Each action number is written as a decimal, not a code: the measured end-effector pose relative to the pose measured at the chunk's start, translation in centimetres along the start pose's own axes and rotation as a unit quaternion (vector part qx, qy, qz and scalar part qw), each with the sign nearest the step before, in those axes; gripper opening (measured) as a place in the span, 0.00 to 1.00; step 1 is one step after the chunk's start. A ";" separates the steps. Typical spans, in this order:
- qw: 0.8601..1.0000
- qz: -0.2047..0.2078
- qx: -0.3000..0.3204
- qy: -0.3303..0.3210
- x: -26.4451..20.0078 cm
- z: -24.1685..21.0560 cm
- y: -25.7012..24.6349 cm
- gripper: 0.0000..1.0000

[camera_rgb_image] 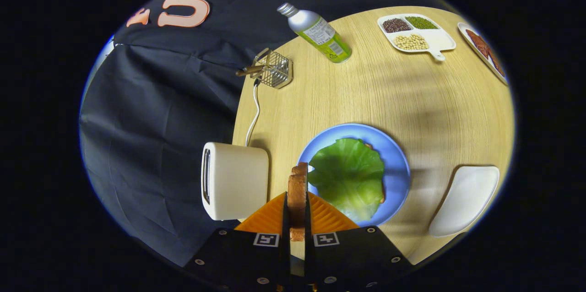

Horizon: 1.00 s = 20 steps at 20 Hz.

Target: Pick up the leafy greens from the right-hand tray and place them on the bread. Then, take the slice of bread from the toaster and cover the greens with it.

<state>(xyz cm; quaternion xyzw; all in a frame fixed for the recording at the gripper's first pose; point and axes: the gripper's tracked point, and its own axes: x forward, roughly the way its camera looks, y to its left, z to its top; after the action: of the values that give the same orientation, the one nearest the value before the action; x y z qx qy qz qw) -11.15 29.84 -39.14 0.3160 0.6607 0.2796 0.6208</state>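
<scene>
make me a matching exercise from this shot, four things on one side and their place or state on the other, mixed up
Things:
1. slice of bread
2. leafy green
3. toaster
4. white tray

Places or states:
A. lies bare on the table, beyond the plate's far side from the toaster
B. stands by the table's edge, cord running from its back
C. held upright on edge between the gripper's jaws
D. spread flat on the blue plate

Pairs: 1-C, 2-D, 3-B, 4-A
</scene>
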 end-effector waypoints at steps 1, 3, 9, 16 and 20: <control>1.000 -0.006 -0.003 -0.001 0.1 0.1 -0.7 0.13; 1.000 -0.018 -0.013 -0.009 0.3 0.5 -1.8 0.15; 0.996 -0.057 -0.026 -0.069 -0.3 2.7 -3.8 0.48; 0.976 -0.067 -0.091 -0.186 -6.8 6.9 -1.5 0.85; 0.951 -0.084 -0.155 -0.253 -12.0 8.6 1.4 0.96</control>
<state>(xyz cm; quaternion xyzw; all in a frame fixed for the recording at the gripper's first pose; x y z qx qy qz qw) -2.08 21.34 -30.95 0.2200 0.4549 0.2360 0.8301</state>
